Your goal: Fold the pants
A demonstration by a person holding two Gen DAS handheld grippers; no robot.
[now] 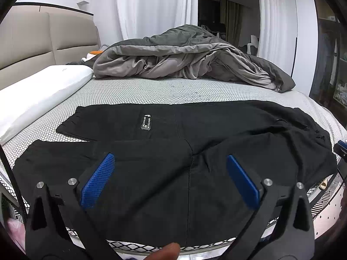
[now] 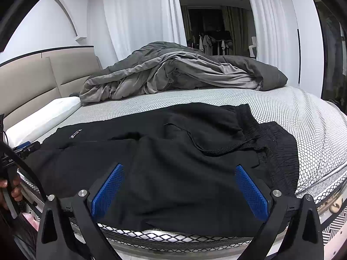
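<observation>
Black pants (image 1: 151, 151) lie spread across the near part of the bed, legs pointing left, waistband (image 2: 275, 143) with a drawstring (image 2: 227, 149) on the right. A small label (image 1: 145, 121) shows on the far leg. My left gripper (image 1: 170, 158) hovers open over the near leg and crotch seam, blue pads (image 1: 97, 182) wide apart with nothing between them. My right gripper (image 2: 180, 170) is open too, above the seat of the pants (image 2: 173, 151) near the bed edge. The left gripper's tip (image 2: 26, 148) shows at the left of the right wrist view.
A crumpled grey duvet (image 1: 184, 58) fills the far side of the bed. A white pillow (image 1: 43, 93) lies at the left by the beige headboard (image 1: 32, 43). The honeycomb-patterned mattress cover (image 2: 303, 112) is bare right of the pants. White curtains (image 2: 134, 17) hang behind.
</observation>
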